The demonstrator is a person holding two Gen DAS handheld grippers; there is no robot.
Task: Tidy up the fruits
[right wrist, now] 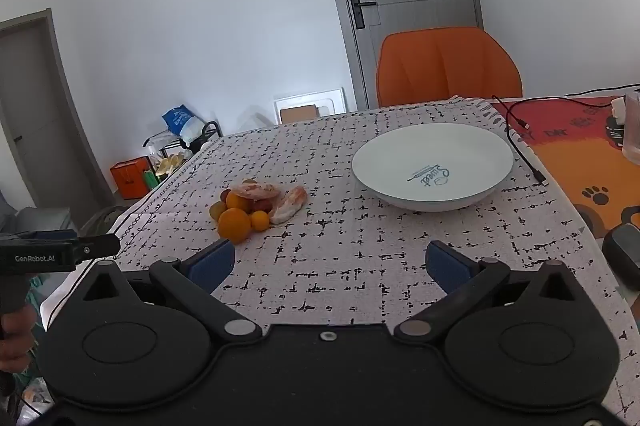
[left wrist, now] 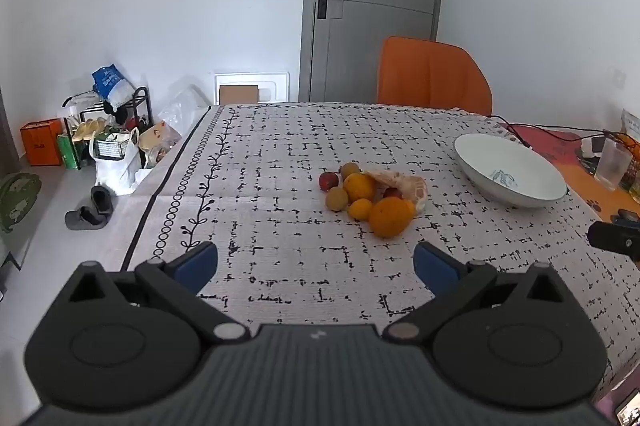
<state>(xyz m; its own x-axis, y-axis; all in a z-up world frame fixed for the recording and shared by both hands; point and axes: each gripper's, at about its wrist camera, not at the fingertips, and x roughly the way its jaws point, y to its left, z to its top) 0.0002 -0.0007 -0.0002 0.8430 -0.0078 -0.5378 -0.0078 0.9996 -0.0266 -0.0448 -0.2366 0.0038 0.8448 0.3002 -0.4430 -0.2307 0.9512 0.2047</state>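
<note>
Right wrist view: bare tablecloth (right wrist: 340, 266) separates the fruit pile (right wrist: 256, 210) from the bowl (right wrist: 432, 166); right gripper (right wrist: 330, 264) and left gripper (left wrist: 316, 262) hover tilted downward, jaws wide, empty.

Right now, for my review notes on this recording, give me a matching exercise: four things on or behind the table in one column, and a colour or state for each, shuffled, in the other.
Things:
1. bowl
2. chair
3. largest orange
4. left gripper

Colour or state:
A. fingers wide apart, nothing between them
B. white, nothing in it, blue lettering inside
C. orange, behind the table's far edge
D. at the near end of the fruit pile, on the tablecloth

Pairs: 1-B, 2-C, 3-D, 4-A
</note>
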